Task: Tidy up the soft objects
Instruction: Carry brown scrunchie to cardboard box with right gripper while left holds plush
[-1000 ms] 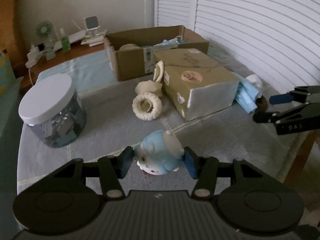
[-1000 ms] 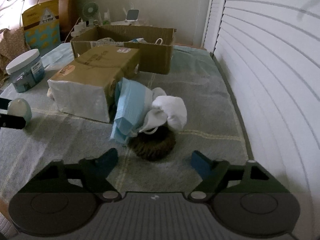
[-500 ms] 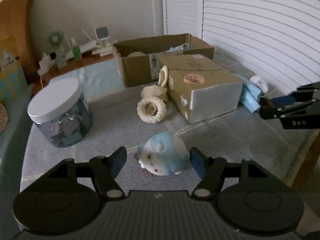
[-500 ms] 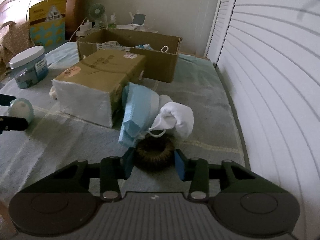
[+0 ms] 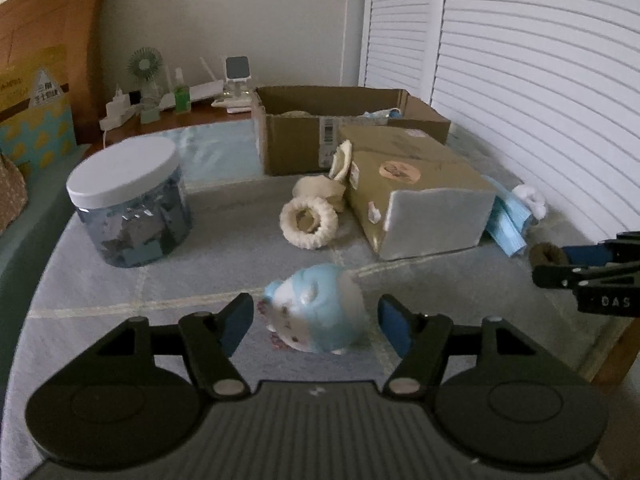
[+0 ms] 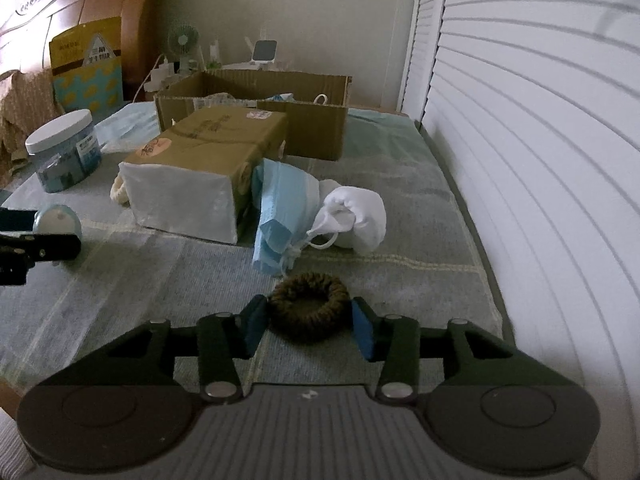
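The left claw [image 5: 316,322] points down toward the bed, its blue pads [image 5: 236,322] standing apart on either side of a blue plush toy [image 5: 316,312] without pressing it. The right claw [image 6: 306,320] tilts down likewise near the bed's right edge, jaws opening, pads just beside a brown scrunchie [image 6: 306,306] between them.

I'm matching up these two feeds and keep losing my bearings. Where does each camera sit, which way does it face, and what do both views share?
Left wrist: on the left gripper, looking forward and down across the cloth-covered table; its own fingers flank the blue plush toy without touching; the right gripper enters at the picture's right.
Right wrist: on the right gripper, facing the same way; its fingers, opening, flank the brown scrunchie.
Shared: wrapped parcel, open cardboard box, white-lidded jar, toy, scrunchie.
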The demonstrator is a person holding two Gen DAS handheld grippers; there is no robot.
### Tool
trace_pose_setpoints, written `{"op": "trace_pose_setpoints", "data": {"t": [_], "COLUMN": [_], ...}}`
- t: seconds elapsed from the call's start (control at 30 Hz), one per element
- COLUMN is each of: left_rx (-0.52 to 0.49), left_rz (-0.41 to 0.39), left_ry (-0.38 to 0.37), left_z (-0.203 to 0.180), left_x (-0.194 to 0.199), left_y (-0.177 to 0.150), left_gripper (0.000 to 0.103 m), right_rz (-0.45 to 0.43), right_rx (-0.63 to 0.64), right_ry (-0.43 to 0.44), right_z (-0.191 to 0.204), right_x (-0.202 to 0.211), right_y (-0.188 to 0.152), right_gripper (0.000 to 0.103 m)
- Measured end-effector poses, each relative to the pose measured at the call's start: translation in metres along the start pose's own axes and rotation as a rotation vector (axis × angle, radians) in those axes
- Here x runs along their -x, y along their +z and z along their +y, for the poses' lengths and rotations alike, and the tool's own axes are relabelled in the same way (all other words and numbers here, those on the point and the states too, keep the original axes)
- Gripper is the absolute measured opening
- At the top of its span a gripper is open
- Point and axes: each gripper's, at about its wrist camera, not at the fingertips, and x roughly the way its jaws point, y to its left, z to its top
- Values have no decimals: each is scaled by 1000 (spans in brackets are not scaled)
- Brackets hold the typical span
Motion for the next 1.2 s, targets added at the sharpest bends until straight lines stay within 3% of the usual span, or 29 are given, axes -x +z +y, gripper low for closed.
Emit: {"op": "trace_pose_setpoints", "data": {"t": [0.33,0.5,0.9,1.2], "left_rx": [45,48,18,-16], "left_rz": [10,17,1,-42], "left_ry": [9,6,-21,-61], "left_z": [-1,-2,-2,-9], "left_x": [-8,-11,2,30], "left_y": [2,1,11,22], "left_gripper": [66,53,51,51], "right_rz": [-13,-9,31,-15], "right_rx": [10,17,19,36], "right_ry": [-2,-17,-51,-66], "right_z": [-2,0,3,7], "right_x": [-7,-8,0,30], "right_y": [3,3,14,24], "right_gripper": [57,54,49,49]}}
